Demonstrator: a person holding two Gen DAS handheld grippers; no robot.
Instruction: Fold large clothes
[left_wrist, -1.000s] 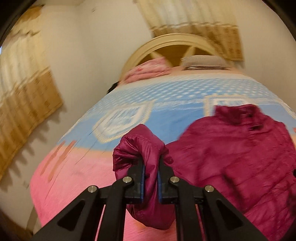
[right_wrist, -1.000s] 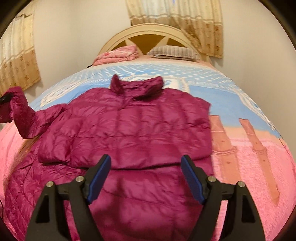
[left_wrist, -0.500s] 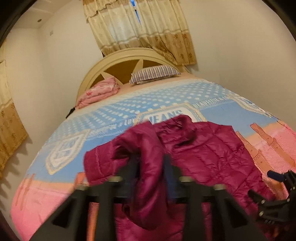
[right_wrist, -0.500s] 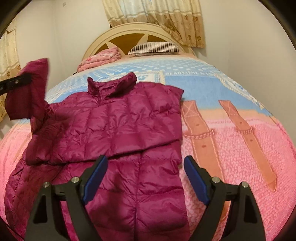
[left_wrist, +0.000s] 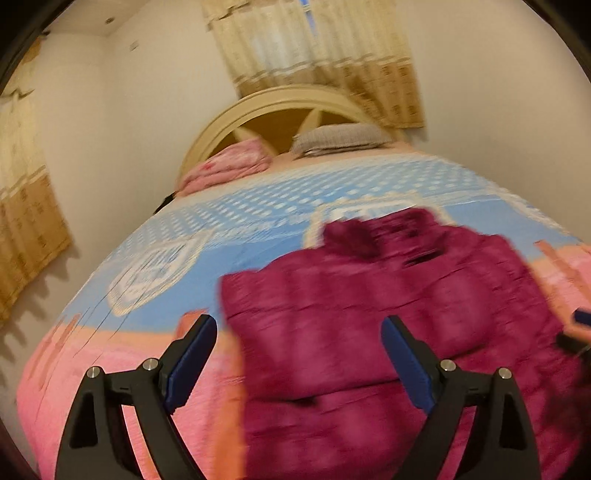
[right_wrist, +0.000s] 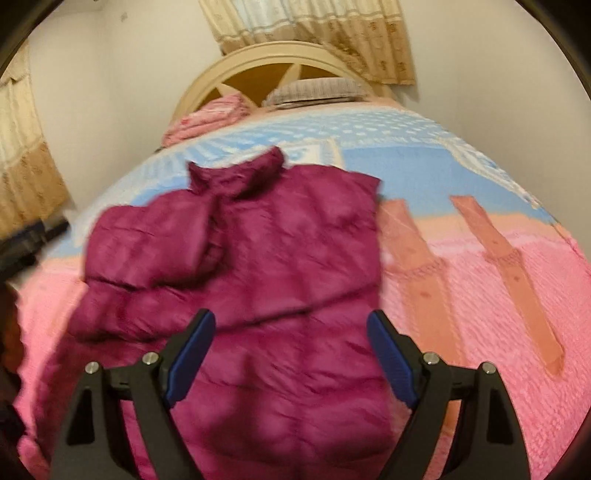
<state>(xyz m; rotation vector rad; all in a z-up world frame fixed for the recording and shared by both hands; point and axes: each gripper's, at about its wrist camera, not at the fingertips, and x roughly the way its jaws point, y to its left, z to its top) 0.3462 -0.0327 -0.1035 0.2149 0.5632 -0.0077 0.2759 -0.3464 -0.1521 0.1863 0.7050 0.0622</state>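
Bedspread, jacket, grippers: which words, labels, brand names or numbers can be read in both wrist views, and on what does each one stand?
None can be read.
White-framed patch on the bedspread behind the jacket collar: its lettering is blurred and partly hidden.
Crest print on the blue area: too blurred to tell any letters.
Jacket, left gripper, right gripper: no label or marking shows.

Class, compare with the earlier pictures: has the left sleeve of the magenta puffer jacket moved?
Yes. The sleeve now lies folded across the jacket's chest, toward the collar; the left tool has opened and released it.
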